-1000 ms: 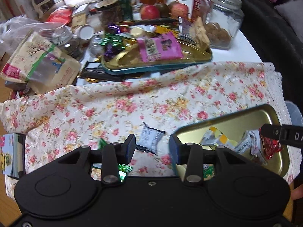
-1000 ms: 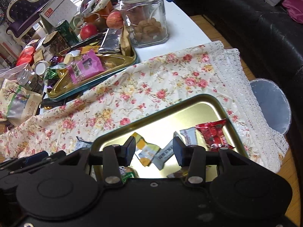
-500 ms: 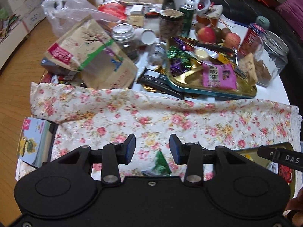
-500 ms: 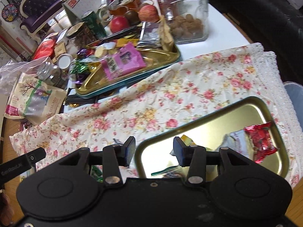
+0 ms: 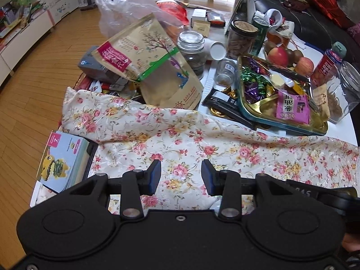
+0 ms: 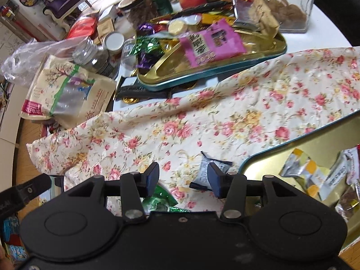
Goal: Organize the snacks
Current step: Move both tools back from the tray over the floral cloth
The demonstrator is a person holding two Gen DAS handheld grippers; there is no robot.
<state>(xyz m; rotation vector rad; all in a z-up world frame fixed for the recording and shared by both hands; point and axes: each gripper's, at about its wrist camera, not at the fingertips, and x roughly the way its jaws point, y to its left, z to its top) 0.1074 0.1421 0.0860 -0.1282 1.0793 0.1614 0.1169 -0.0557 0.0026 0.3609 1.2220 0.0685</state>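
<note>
My left gripper (image 5: 181, 176) is open and empty above the floral cloth (image 5: 191, 139). My right gripper (image 6: 183, 180) is open and empty over the floral cloth (image 6: 225, 117), with a grey-white snack packet (image 6: 205, 171) and a green wrapper (image 6: 160, 199) just below its fingers. At right a gold tray (image 6: 315, 135) holds several packets, among them a yellow-and-silver one (image 6: 303, 168). A far gold tray (image 6: 258, 56) holds a pink packet (image 6: 211, 42) and wrapped candies (image 6: 146, 45); this far tray also shows in the left wrist view (image 5: 281, 121).
A tan zip bag (image 5: 153, 67), plastic bag (image 5: 126, 6), jars (image 5: 191, 47), apples (image 5: 277, 56) and a glass cookie jar (image 6: 290, 6) crowd the far table. A picture box (image 5: 63, 162) sits at the cloth's left edge. Wooden floor (image 5: 33, 85) lies left.
Both grippers have swung left: the near gold tray left the left wrist view and slid to the right edge of the right wrist view. The loose packet and green wrapper now lie under the right gripper.
</note>
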